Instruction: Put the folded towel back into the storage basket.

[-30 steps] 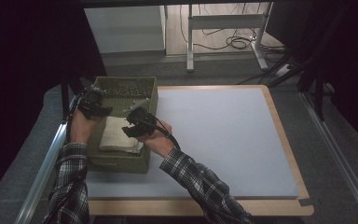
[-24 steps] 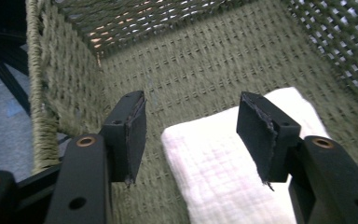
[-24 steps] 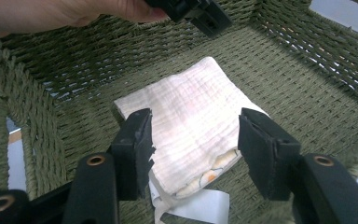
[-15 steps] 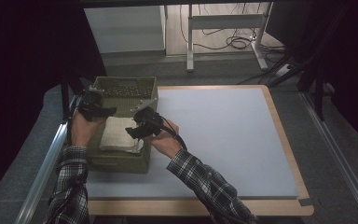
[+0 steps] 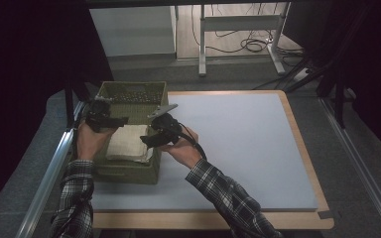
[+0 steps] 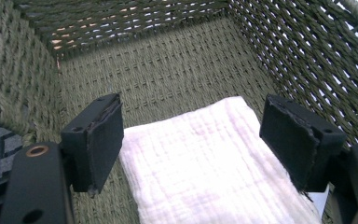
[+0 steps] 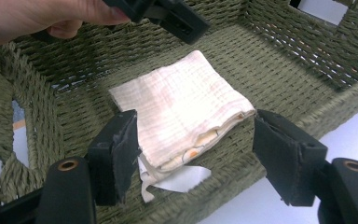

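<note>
Nearest the person, the right gripper (image 5: 146,141) and left gripper (image 5: 121,120) hang over the green woven basket (image 5: 129,171), jaws spread, just opened, pinching nothing. Beneath them the folded white cloth (image 5: 127,142) lies flat on the basket floor, its long axis running toward the basket's far wall.

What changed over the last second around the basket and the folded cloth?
Both grippers have just been opening their jaws and now stand open, clear of the folded cloth, which lies released on the floor of the green woven basket. The right gripper has drawn back slightly toward the basket's right rim; the left gripper kept its place. Basket and table mat stayed put.
</note>
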The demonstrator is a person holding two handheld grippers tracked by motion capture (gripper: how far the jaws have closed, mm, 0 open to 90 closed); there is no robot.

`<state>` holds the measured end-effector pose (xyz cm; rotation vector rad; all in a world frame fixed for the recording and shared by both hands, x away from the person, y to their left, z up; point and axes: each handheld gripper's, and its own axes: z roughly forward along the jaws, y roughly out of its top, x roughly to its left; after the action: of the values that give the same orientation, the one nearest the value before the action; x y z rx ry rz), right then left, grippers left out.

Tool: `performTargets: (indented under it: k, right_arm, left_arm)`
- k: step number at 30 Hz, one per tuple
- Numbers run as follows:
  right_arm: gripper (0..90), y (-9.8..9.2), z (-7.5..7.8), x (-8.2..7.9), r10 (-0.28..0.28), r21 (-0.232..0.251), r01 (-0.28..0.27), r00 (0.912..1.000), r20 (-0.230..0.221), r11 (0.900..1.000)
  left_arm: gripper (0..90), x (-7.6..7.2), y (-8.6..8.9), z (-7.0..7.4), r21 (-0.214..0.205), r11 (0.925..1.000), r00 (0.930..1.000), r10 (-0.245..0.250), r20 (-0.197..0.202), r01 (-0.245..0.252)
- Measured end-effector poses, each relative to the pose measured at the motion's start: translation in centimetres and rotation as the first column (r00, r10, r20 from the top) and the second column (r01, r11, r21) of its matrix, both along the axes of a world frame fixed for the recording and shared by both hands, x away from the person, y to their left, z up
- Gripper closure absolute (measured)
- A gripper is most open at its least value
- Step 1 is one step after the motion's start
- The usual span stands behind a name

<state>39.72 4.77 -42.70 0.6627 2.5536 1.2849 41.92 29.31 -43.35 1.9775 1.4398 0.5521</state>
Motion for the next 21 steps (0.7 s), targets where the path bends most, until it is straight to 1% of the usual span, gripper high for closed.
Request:
performTargets:
  k: [3,7,12,17,18,19,21]
  right_arm:
    - [30.5,-0.5,0.1,0.0,-0.003,0.006,0.003,1.0000,-0.002,1.0000]
    - [29.0,-0.9,0.2,0.0,0.001,0.008,-0.001,1.0000,-0.009,1.0000]
    - [27.9,-1.7,0.5,-0.1,0.000,0.013,0.000,1.0000,-0.001,0.9999]
    - [25.6,-2.6,0.7,-0.1,-0.003,0.019,0.003,1.0000,-0.005,0.9998]
    - [25.2,-2.8,0.7,0.0,-0.004,0.018,0.004,1.0000,-0.007,0.9998]
    - [24.7,-3.0,0.7,0.0,-0.003,0.019,0.004,1.0000,-0.007,0.9998]
    - [23.5,-3.4,0.6,0.0,0.002,0.020,-0.001,0.9999,-0.013,0.9998]
  left_arm:
    - [19.6,-0.1,-0.1,0.0,-0.003,1.0000,1.0000,-0.002,0.004,0.002]
    - [16.2,-0.3,-0.3,0.1,-0.021,0.9997,0.9999,-0.009,0.009,0.010]
    - [11.4,-0.7,-0.7,0.2,-0.022,0.9997,0.9998,-0.015,0.015,0.015]
    - [8.7,-1.2,-1.0,0.3,-0.056,0.9983,0.9996,-0.016,0.024,0.017]
    - [8.7,-1.2,-1.0,0.3,-0.056,0.9983,0.9996,-0.016,0.024,0.017]
    - [8.5,-1.3,-1.1,0.3,-0.074,0.9970,0.9995,-0.019,0.026,0.021]
    - [7.7,-1.5,-1.2,0.3,-0.090,0.9956,0.9993,-0.023,0.028,0.026]
